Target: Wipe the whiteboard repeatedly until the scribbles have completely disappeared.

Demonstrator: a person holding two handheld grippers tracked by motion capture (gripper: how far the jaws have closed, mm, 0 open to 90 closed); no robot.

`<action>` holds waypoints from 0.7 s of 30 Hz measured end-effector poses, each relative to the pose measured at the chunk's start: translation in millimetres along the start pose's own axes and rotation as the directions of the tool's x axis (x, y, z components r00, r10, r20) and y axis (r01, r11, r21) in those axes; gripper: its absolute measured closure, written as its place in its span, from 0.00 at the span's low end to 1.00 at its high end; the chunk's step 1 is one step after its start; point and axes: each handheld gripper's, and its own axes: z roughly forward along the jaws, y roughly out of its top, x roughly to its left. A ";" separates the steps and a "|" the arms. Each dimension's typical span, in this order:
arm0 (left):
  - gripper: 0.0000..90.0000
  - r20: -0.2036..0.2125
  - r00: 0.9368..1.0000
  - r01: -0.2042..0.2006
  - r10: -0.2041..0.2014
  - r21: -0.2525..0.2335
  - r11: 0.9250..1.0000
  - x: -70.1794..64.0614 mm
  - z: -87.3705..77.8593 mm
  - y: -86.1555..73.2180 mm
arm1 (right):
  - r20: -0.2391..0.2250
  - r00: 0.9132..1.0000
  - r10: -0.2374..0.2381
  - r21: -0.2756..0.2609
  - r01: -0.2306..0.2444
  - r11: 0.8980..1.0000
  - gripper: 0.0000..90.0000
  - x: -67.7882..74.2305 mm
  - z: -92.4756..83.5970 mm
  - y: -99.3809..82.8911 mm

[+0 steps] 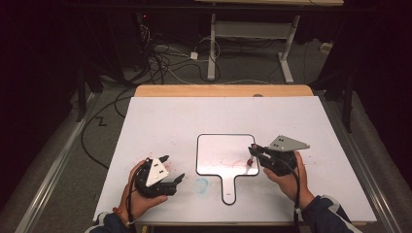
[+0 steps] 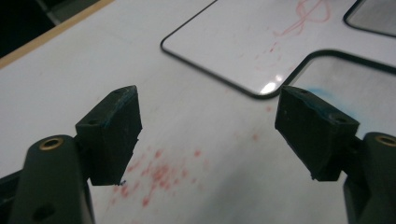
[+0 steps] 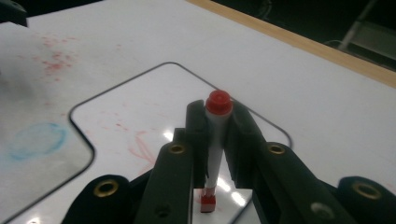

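Right gripper (image 3: 218, 135) clamps a white marker with red cap (image 3: 217, 135) over the near right corner of the black-rimmed, paddle-shaped whiteboard (image 1: 218, 153); its own view reveals faint red scribbles. Left gripper (image 2: 208, 133), jaws wide apart, hovers over red-speckled white tabletop (image 2: 187, 140).

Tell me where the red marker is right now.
The red marker is clamped in the right gripper, at the right edge of the small whiteboard in the high view.

Overhead and tool views share the whiteboard (image 1: 223, 154)
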 end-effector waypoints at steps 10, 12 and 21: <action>0.22 -0.010 1.000 -0.003 0.003 0.031 1.000 2.0 -2.9 -9.5 | 0.085 0.995 -0.044 0.066 0.038 0.997 0.90 6.5 4.9 10.1; 0.22 -0.009 1.000 -0.001 0.001 0.034 0.999 1.9 -2.6 -9.8 | 0.112 0.993 -0.026 0.077 0.018 0.997 0.90 -0.4 3.1 10.1; 0.22 -0.003 1.000 0.005 -0.005 0.035 0.999 1.6 -1.0 -9.4 | -0.022 1.000 -0.006 0.056 0.007 0.998 0.90 15.9 14.9 15.6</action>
